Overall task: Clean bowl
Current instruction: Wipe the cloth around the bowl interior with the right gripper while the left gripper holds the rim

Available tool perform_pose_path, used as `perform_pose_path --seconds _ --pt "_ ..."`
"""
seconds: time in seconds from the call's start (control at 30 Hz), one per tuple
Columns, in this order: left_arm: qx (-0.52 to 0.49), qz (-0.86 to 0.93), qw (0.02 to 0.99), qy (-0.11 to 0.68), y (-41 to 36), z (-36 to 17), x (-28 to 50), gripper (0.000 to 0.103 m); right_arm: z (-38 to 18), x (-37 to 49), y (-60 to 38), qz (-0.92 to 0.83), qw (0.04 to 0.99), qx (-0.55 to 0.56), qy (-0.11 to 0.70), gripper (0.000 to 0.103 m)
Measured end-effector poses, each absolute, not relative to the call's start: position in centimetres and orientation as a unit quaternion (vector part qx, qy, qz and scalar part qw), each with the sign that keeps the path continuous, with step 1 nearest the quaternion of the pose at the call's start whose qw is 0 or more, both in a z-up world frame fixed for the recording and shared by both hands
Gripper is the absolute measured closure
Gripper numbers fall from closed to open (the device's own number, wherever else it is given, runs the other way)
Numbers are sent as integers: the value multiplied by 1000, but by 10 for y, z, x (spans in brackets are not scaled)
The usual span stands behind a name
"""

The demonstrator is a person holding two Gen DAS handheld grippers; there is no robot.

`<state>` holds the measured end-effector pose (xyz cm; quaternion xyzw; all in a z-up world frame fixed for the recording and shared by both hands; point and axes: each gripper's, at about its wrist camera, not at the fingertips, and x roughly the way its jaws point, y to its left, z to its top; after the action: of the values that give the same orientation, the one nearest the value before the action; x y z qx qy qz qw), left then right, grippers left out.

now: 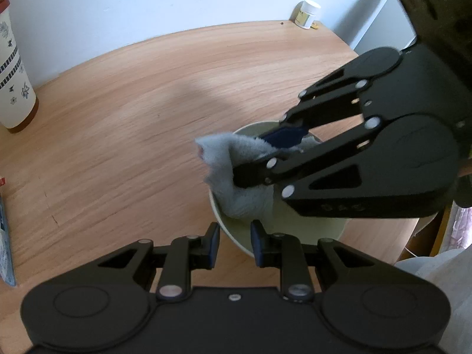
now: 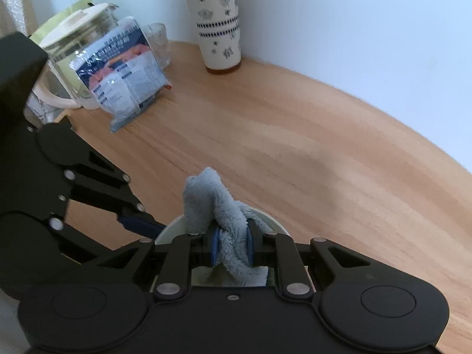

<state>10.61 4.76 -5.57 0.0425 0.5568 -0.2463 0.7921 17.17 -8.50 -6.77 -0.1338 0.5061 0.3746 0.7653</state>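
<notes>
Between the right gripper's (image 2: 231, 249) blue pads a pale blue cloth (image 2: 227, 230) is pinched tight, its long fold running from 6 o'clock up to 11 in that wrist view, the lower end down inside the pale bowl (image 1: 236, 237). Left gripper (image 1: 234, 246) straddles the bowl's near rim at its own 12 o'clock; whether it actually clamps the wall, I cannot tell. Bowl sits on the wooden table (image 1: 132, 103).

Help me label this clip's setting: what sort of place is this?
Probably a home, at a dining or kitchen table. A wooden tabletop against a plain wall carries a patterned lidded tumbler, a glass jug and a printed packet, with a pale bowl being wiped.
</notes>
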Motion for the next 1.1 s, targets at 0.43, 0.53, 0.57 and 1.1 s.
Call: perform_pose_path --seconds 0.43,0.53,0.57,1.1 --pt "36 -232 794 561 44 -56 107 84 -79 163 -85 371 738 -195 530 83" --pt "38 -232 794 561 42 -56 108 84 -58 153 -92 374 758 -202 495 83" --pt "35 -231 793 563 42 -57 109 84 -50 149 -95 375 766 -205 481 83" --pt "26 -235 791 564 45 -61 112 82 -67 149 -86 353 777 -244 460 85"
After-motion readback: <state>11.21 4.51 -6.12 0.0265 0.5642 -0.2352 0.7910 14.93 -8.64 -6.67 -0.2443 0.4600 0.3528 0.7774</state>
